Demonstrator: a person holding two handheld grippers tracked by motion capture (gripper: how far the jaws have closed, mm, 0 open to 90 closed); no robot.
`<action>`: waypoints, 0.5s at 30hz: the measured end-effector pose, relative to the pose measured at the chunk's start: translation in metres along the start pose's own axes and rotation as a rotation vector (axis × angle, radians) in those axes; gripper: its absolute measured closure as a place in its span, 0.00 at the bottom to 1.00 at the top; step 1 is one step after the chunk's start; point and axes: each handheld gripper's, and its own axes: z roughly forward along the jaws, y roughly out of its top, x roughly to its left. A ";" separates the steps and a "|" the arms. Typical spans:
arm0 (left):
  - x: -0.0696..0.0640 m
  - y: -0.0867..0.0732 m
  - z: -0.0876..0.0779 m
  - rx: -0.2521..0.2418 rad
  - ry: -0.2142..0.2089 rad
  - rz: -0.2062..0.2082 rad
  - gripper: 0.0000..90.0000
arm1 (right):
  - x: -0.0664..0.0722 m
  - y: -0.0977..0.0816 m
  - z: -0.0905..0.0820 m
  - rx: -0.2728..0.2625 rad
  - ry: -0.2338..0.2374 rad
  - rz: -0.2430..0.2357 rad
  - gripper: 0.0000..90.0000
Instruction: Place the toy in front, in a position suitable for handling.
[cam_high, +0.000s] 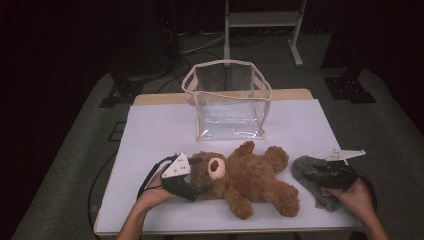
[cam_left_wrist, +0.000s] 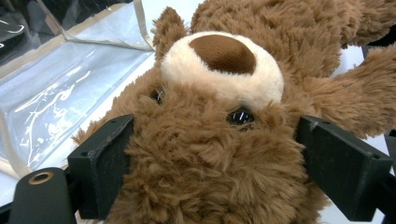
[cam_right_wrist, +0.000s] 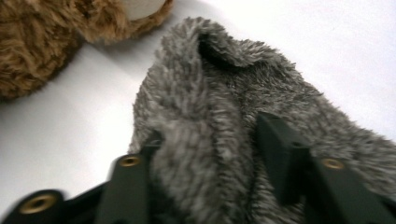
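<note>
A brown teddy bear (cam_high: 252, 180) lies on its back on the white table (cam_high: 160, 130), head toward the left. My left gripper (cam_high: 199, 176) reaches in from the left, and in the left gripper view its two black jaws press into the fur on either side of the bear's head (cam_left_wrist: 219, 154). A grey furry cloth (cam_high: 311, 175) lies to the right of the bear. My right gripper (cam_high: 327, 176) sits on the cloth. In the right gripper view a raised fold of the grey cloth (cam_right_wrist: 224, 84) is pinched between its jaws, and the bear (cam_right_wrist: 28, 46) shows at the upper left.
A clear plastic bag with cream trim (cam_high: 227, 64) stands open at the back middle of the table; its side (cam_left_wrist: 70, 93) lies just beyond the bear's head. A metal stand (cam_high: 262, 20) is on the floor behind the table.
</note>
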 end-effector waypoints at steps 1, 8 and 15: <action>0.000 0.000 0.000 0.000 -0.001 -0.001 0.15 | -0.001 0.001 -0.002 0.005 0.017 0.003 0.72; 0.000 0.000 0.000 0.005 -0.001 0.005 0.15 | -0.007 0.005 -0.013 -0.043 0.104 0.062 0.82; 0.000 0.002 0.001 0.017 -0.001 0.003 0.14 | 0.022 0.045 -0.047 -0.214 0.249 -0.012 0.82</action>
